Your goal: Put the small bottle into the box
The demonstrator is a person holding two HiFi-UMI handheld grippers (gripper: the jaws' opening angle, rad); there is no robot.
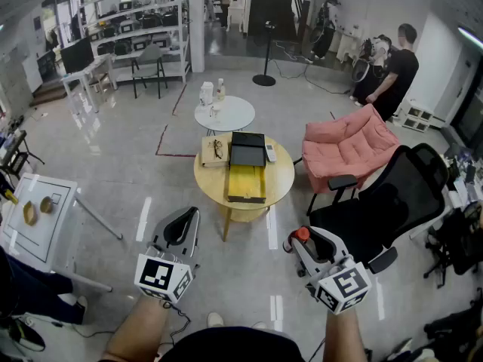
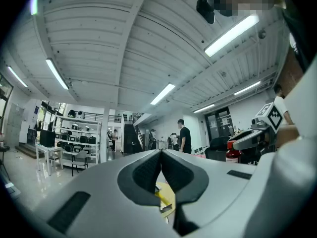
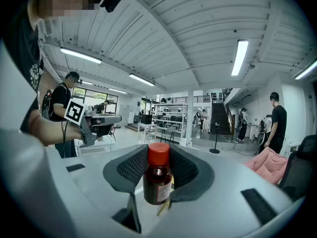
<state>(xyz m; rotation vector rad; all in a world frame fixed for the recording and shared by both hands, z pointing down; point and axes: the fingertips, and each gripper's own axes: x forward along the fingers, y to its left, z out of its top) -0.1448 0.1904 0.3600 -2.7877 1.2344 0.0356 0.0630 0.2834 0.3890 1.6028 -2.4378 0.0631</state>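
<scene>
Right gripper (image 1: 299, 241) has its jaws set wide and pressed on the small bottle (image 3: 158, 180). The bottle is dark brown, and its red cap rises clear above the pads (image 3: 132, 166). In the head view, the cap shows at the jaw tips over bare floor (image 1: 113, 149). Left gripper (image 2: 161, 155) is closed, pads meeting, with nothing between them. It is held beside the right one, well apart from it. The box (image 1: 246, 183), yellow inside and open at the top, lies on a round wooden desk (image 1: 283, 176) ahead of both grippers and well away from the bottle. A black case (image 1: 247, 151) sits just behind the box. A white round table (image 1: 234, 119) stands beyond the desk, and a pink armchair (image 1: 347, 145) stands to its right.
</scene>
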